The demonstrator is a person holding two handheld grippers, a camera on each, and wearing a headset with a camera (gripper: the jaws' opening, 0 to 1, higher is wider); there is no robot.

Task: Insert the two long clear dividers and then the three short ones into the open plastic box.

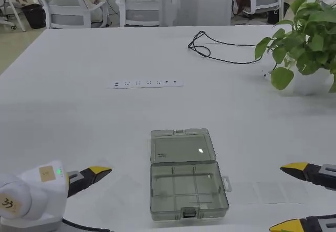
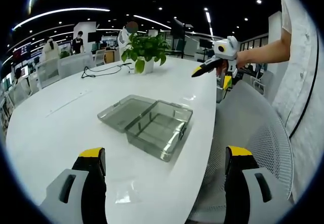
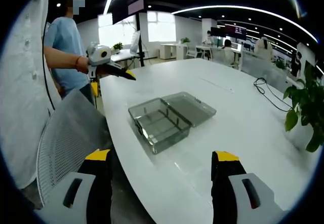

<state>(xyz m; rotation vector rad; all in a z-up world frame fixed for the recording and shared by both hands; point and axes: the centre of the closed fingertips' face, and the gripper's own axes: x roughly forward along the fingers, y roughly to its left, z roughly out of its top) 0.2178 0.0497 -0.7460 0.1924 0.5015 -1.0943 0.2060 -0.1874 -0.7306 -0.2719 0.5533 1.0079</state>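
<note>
We've got the smoky clear plastic box (image 1: 155, 192) lying open at bottom centre of the head view, faint clear divider sheets (image 1: 270, 192) seemingly just right of it, and the left gripper (image 2: 164, 155) and right gripper (image 3: 162, 156) flanking it, jaws gaping and empty, probably so either can grab first.

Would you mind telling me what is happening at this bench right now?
A person holds a gripper in each hand over a white table. The left gripper and right gripper are both open and empty, one on either side of an open plastic box with its lid laid back. Faint clear pieces, probably dividers, lie on the table to the box's right. Whether any divider sits inside is unclear.
</note>
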